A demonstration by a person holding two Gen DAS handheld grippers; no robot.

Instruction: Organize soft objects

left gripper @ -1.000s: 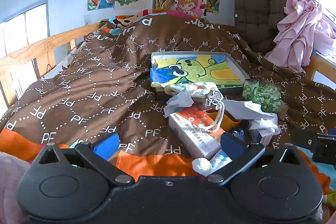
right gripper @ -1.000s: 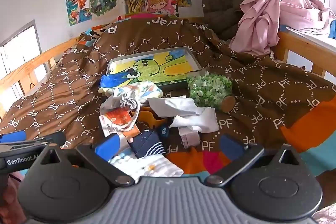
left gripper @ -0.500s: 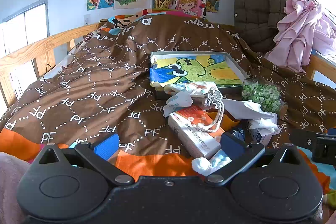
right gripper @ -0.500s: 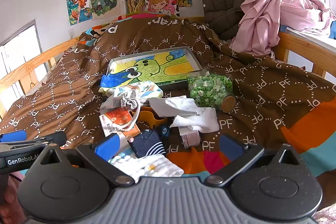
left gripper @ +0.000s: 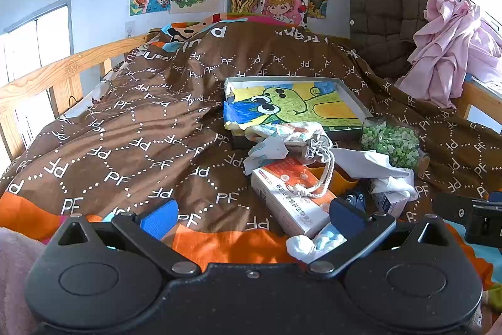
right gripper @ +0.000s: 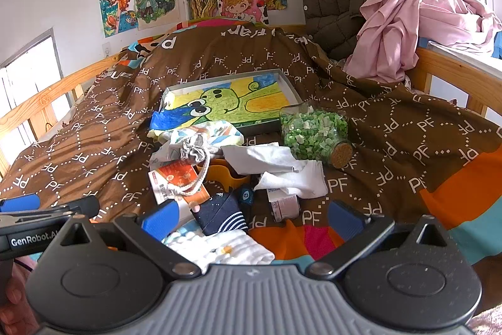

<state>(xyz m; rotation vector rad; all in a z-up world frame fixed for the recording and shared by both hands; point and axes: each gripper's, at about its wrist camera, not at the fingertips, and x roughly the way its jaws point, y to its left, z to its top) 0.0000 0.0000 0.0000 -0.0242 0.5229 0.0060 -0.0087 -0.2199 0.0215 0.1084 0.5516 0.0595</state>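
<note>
Brown quilt [right gripper: 392, 102], crumpled white cloth [right gripper: 282, 168] amid clutter, navy striped sock [right gripper: 224, 214].

"PF" on quilt [left gripper: 135, 127]

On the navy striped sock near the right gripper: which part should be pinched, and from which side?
Probably the navy striped sock is best pinched at its raised folded ridge, coming from above and the near side with the open right gripper. The striped cuff overlaps the white muslin cloth, so a low pinch there risks catching both.
</note>
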